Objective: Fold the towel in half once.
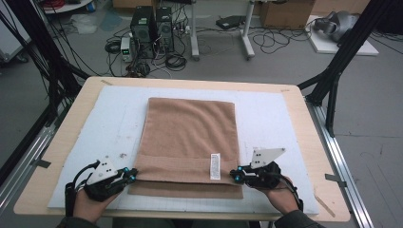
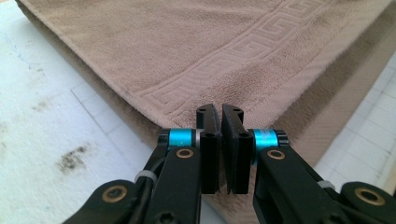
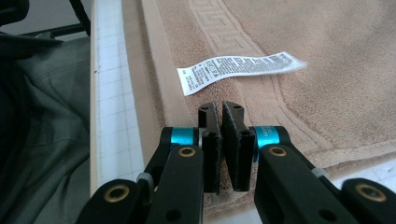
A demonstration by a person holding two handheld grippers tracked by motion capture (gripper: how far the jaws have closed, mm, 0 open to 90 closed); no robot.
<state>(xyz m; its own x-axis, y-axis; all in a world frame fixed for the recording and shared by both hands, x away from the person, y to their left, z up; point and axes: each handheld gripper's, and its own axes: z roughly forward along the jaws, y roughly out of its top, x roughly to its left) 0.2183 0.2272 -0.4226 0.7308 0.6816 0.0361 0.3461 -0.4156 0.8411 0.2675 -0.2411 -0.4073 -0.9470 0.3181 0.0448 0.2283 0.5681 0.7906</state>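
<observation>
Hands low at towel (image 1: 190, 142) near corners, left hand-held gripper (image 1: 132, 174) and right hand-held gripper (image 1: 235, 175) both closed, empty

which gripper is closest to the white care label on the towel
The right gripper: the care label lies just beside it on the towel, while the left gripper is across the towel.

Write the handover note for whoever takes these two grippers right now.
Left gripper: fingers shut, at the left near corner of the brown towel, nothing visibly held.
Right gripper: fingers shut, at the right near corner, beside the white care label; nothing visibly held.
Towel: folded, flat on the white mat, upper layer's near edge short of the lower layer's.
Left: any further fold, if wanted.
</observation>
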